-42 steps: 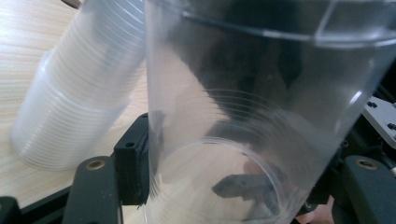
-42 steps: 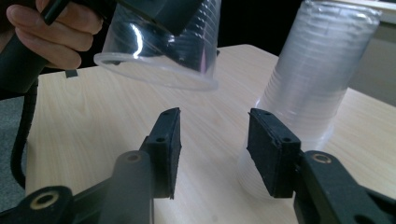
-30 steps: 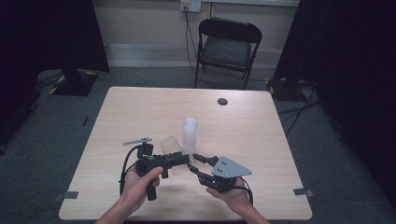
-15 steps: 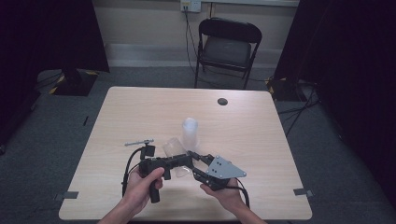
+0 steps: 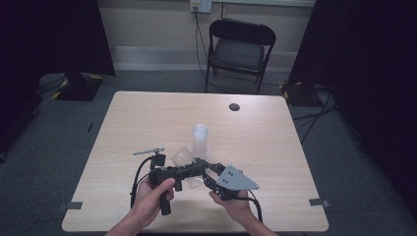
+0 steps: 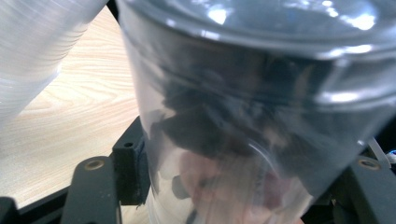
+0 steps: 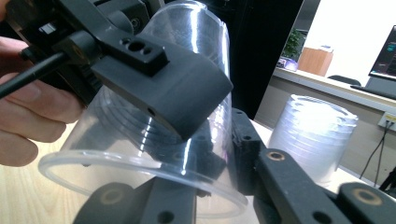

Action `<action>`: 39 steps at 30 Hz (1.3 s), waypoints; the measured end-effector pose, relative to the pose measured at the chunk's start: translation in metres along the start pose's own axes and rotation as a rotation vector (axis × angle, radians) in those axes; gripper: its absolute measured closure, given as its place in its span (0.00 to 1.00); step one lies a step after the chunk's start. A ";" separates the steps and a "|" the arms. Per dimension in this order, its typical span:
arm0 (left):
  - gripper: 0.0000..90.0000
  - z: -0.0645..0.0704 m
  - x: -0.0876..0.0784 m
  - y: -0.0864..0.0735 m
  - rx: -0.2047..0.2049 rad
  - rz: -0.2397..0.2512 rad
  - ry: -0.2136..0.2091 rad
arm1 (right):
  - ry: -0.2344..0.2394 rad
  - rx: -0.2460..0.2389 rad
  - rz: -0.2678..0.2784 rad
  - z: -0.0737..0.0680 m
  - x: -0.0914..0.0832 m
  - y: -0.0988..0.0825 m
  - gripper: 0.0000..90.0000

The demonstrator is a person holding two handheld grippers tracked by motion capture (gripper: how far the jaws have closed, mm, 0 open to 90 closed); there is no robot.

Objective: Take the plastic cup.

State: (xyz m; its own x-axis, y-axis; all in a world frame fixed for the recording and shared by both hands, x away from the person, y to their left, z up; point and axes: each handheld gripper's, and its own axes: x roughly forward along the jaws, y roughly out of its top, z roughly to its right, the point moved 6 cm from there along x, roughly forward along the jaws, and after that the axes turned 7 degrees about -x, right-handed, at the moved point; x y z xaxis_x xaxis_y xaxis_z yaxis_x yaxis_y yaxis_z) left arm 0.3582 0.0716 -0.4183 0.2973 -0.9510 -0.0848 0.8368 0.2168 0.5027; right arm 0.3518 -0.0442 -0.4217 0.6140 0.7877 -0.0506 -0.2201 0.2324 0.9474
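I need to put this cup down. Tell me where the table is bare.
Bare: the far half of the table from the cup stack to the dark disc, and the right side beyond the right gripper. Crowded: near centre, where both grippers meet at the clear cup, with a small tool left of it.

Clear plastic cup lying tilted between the right gripper's two black jaws, its open rim toward the camera at lower left and its closed base up at the top. One jaw of the left gripper lies across the cup's wall from the upper left, with a hand and a black cable at the left edge. Stack of clear cups stands on the wooden table at right, apart from the held cup
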 end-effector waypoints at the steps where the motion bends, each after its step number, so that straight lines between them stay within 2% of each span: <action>1: 0.36 0.000 0.000 0.000 0.007 -0.001 0.003 | -0.008 -0.007 0.000 0.001 0.000 0.000 0.93; 3: 0.32 -0.001 -0.001 0.002 0.010 0.013 0.013 | -0.016 -0.002 0.001 0.003 -0.001 -0.001 0.96; 4: 0.31 -0.001 -0.001 0.003 0.012 0.010 0.004 | -0.021 -0.003 0.002 0.006 -0.003 0.000 0.97; 11: 0.27 -0.002 -0.002 0.004 0.037 0.015 0.016 | -0.012 -0.003 -0.007 0.005 -0.004 0.000 0.99; 13: 0.27 -0.001 -0.003 0.005 0.038 0.021 0.022 | -0.011 -0.005 -0.010 0.005 -0.005 -0.001 0.99; 18: 0.26 0.000 -0.006 0.009 0.076 0.035 0.031 | -0.008 0.003 -0.014 0.007 -0.007 -0.001 0.99; 27: 0.24 0.001 -0.011 0.014 0.105 0.049 0.044 | 0.001 0.014 -0.016 0.006 -0.010 -0.001 1.00; 32: 0.24 0.000 -0.014 0.018 0.116 0.073 0.054 | 0.008 0.017 -0.019 0.005 -0.011 -0.001 1.00; 39: 0.22 -0.002 -0.016 0.020 0.136 0.080 0.075 | 0.037 0.060 -0.045 0.005 -0.010 -0.003 1.00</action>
State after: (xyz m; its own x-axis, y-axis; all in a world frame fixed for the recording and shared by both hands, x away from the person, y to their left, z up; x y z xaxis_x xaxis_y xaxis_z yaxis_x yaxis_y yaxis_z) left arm 0.3712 0.0918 -0.4089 0.3983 -0.9117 -0.1011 0.7405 0.2546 0.6219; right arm 0.3500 -0.0562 -0.4227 0.5935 0.7981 -0.1040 -0.1467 0.2344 0.9610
